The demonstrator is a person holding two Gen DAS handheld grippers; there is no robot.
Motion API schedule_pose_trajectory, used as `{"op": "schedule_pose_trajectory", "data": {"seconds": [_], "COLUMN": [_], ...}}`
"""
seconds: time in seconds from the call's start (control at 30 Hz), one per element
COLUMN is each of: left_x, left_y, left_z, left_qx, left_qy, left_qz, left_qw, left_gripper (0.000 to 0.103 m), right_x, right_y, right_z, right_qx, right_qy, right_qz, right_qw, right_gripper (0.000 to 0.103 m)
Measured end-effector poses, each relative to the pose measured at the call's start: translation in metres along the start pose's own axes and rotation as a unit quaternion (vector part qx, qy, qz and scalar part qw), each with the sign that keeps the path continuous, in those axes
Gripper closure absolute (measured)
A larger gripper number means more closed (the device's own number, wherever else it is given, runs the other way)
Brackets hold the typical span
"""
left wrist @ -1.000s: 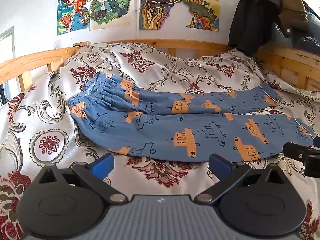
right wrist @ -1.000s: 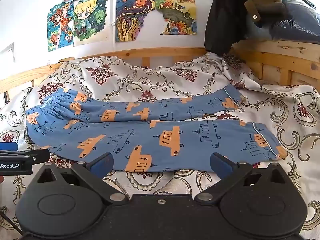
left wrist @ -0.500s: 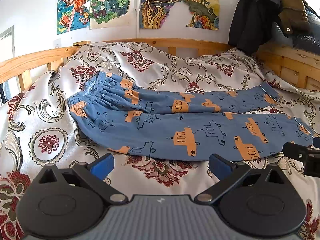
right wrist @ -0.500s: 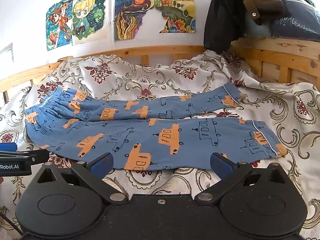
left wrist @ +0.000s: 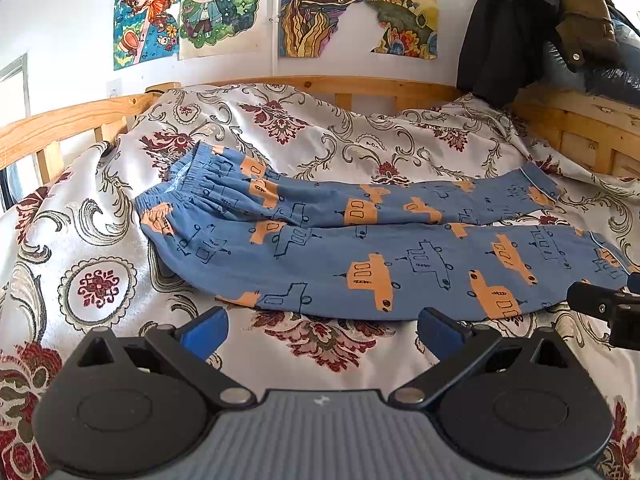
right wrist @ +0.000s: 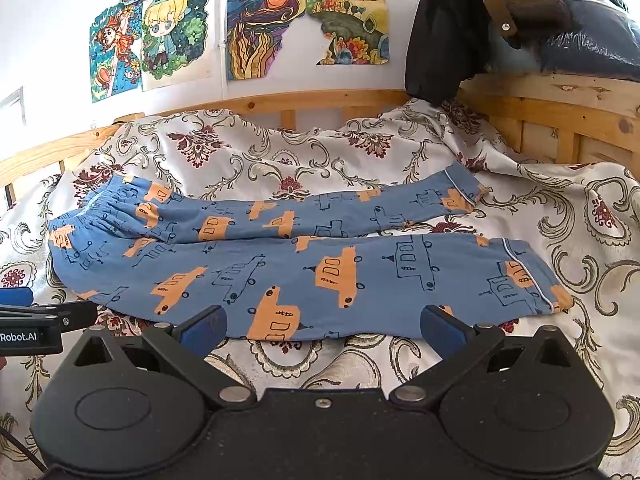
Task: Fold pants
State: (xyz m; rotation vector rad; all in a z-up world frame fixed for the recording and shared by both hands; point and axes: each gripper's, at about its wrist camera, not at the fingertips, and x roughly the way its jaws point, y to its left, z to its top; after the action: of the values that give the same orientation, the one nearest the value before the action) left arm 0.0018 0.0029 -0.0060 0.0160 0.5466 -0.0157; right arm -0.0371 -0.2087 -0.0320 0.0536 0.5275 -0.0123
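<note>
Your left gripper [left wrist: 322, 326] and right gripper [right wrist: 322, 326] both hang wide open and empty, just short of the pants' [right wrist: 304, 264] near edge. The pants lie flat across the bedspread [right wrist: 320, 160], waistband left, cuffs right. If you pinch only the top layer, the leg may drag crooked.

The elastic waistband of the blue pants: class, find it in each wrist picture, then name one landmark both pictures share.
Left wrist view: the waistband sits left of centre, at the pants' left end on the bedspread.
Right wrist view: the waistband lies near the left edge, at mid-height.
Shared landmark: the blond cartoon drawing on the wall, above and slightly right of the waistband.
</note>
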Motion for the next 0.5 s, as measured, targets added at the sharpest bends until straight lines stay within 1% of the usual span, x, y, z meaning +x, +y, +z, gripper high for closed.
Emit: {"op": "schedule_pose_trajectory", "data": {"seconds": [0.5], "left_x": [-0.0004], "left_y": [0.0010], "left_z": [-0.0008], "left_qx": [0.000], "left_qy": [0.001], "left_qz": [0.000], "left_qw": [1.0000], "left_gripper": [0.000], "right_x": [0.0006], "right_y": [0.0010], "right_z": [0.0007], "right_qx": [0.001], "right_qy": [0.002], "right_qz": [0.000], "right_qw": [1.000], "right_gripper": [0.001]}}
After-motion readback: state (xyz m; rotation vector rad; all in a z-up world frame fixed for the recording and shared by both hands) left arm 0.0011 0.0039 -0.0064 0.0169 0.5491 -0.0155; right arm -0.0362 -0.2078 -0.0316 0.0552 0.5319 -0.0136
